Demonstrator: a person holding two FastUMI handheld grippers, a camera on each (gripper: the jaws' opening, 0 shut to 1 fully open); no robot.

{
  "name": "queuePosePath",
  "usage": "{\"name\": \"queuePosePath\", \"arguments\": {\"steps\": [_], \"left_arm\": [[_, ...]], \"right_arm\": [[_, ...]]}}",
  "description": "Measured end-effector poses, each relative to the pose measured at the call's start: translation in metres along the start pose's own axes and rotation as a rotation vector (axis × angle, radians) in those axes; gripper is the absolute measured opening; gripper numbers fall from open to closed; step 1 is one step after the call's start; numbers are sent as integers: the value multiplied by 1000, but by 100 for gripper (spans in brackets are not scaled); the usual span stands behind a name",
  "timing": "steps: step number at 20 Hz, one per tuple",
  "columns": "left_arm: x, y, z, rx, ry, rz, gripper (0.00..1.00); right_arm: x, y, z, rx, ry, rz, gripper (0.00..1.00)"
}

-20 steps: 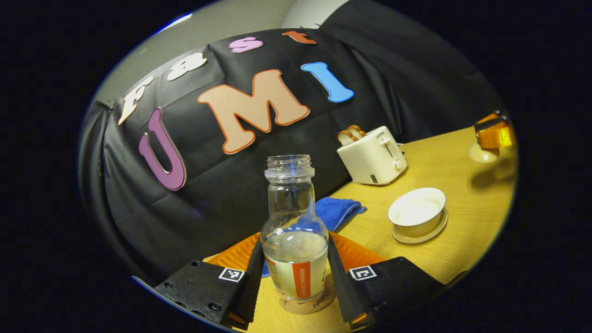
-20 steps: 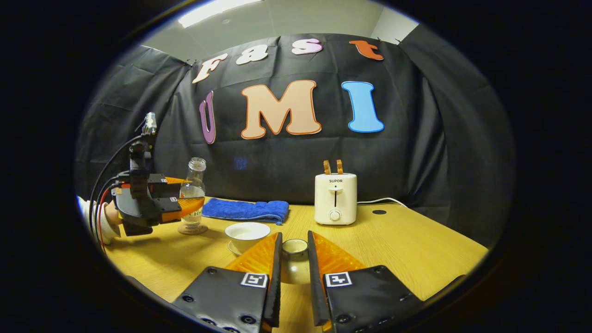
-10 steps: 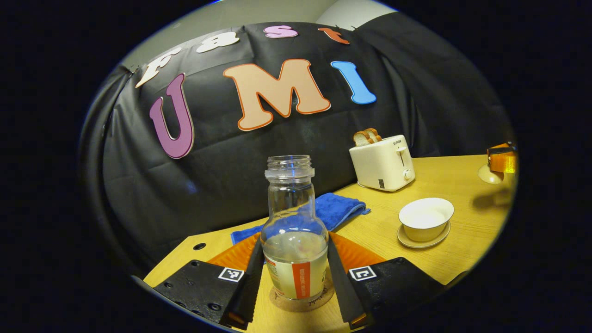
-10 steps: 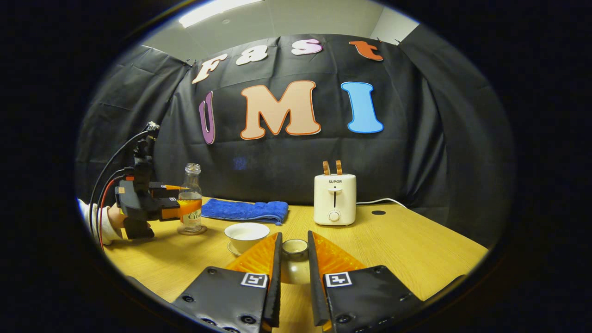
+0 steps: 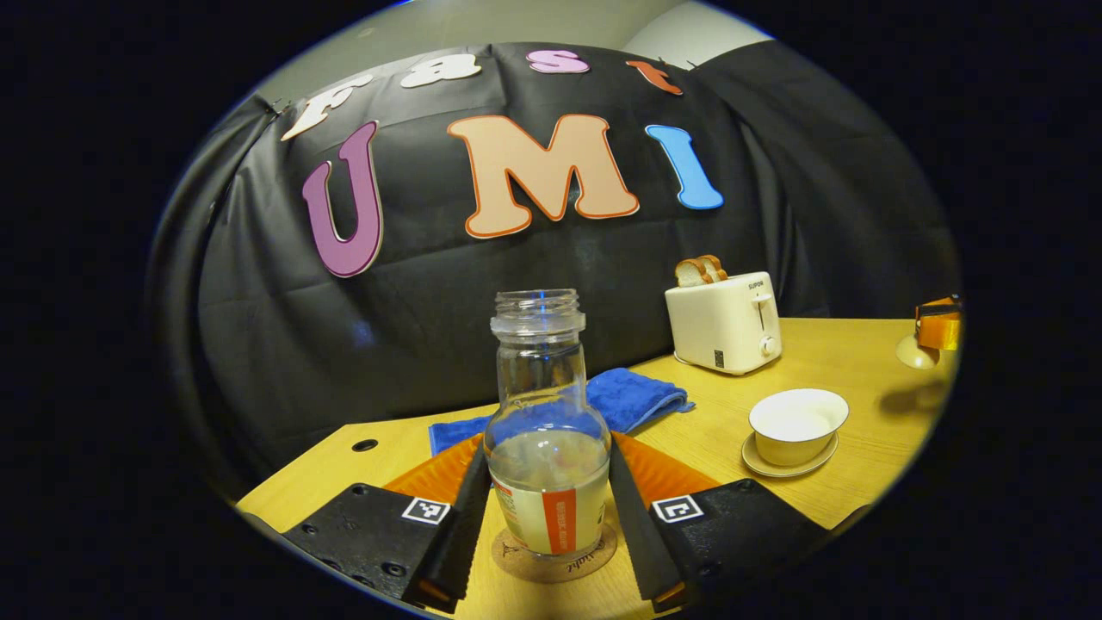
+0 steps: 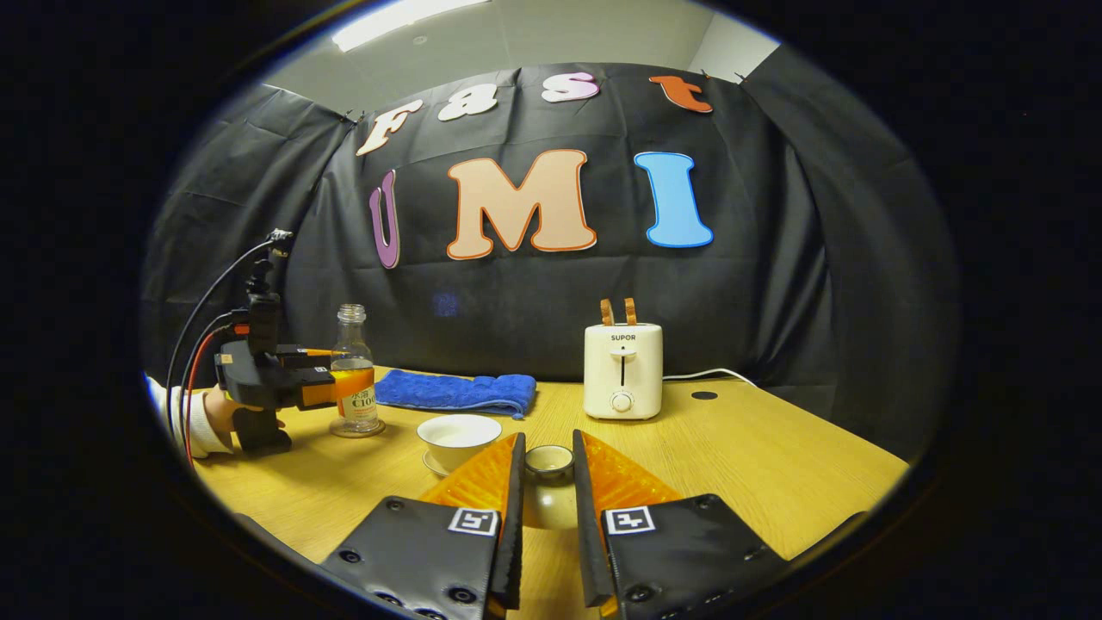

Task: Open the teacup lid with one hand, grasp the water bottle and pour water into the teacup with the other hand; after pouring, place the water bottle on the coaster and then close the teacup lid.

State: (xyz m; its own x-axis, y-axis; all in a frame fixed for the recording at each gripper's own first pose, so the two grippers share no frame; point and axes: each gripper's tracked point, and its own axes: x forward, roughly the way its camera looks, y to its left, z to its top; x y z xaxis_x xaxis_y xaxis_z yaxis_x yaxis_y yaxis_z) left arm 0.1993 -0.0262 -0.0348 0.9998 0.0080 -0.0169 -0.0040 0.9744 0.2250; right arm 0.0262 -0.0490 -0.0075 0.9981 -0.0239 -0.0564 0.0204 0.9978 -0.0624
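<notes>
A clear water bottle (image 5: 547,405), partly full and uncapped, stands upright on a round cork coaster (image 5: 555,558). My left gripper (image 5: 547,469) is shut on its lower body, one finger on each side. The white teacup (image 5: 798,420) sits uncovered on its saucer to the right. In the right gripper view, my right gripper (image 6: 547,445) is shut on the teacup lid (image 6: 549,469) and holds it above the table, just right of the teacup (image 6: 459,433). The left gripper (image 6: 288,387) and the water bottle (image 6: 353,379) are at far left there, with a hand behind them.
A white toaster (image 6: 623,370) with two bread slices stands at the back of the wooden table (image 6: 758,465). A folded blue cloth (image 6: 456,392) lies behind the teacup. A white cable runs from the toaster. Small round holes mark the tabletop.
The left gripper has brought the bottle from a tilt to upright and lowered it onto the coaster. The right gripper has stayed still with the lid.
</notes>
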Motion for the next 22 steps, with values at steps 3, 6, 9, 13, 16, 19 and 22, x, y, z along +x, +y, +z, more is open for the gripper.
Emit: {"name": "queuePosePath", "arguments": {"steps": [3,6,9,13,16,19,22], "left_arm": [[-4,0,-9,-9,33,1,71],[-4,5,-12,-33,36,17,74],[-4,4,-9,-56,29,14,83],[-8,7,-2,-59,12,18,96],[-14,11,6,-52,-2,33,96],[-31,18,12,-70,-10,58,95],[-50,31,9,-89,-2,108,95]], "right_arm": [[0,0,1,1,1,1,31],[1,0,0,0,-1,1,31],[0,0,0,1,0,2,31],[0,0,0,1,0,3,30],[0,1,0,2,0,8,31],[0,5,0,5,0,27,31],[3,7,-1,26,12,42,31]]}}
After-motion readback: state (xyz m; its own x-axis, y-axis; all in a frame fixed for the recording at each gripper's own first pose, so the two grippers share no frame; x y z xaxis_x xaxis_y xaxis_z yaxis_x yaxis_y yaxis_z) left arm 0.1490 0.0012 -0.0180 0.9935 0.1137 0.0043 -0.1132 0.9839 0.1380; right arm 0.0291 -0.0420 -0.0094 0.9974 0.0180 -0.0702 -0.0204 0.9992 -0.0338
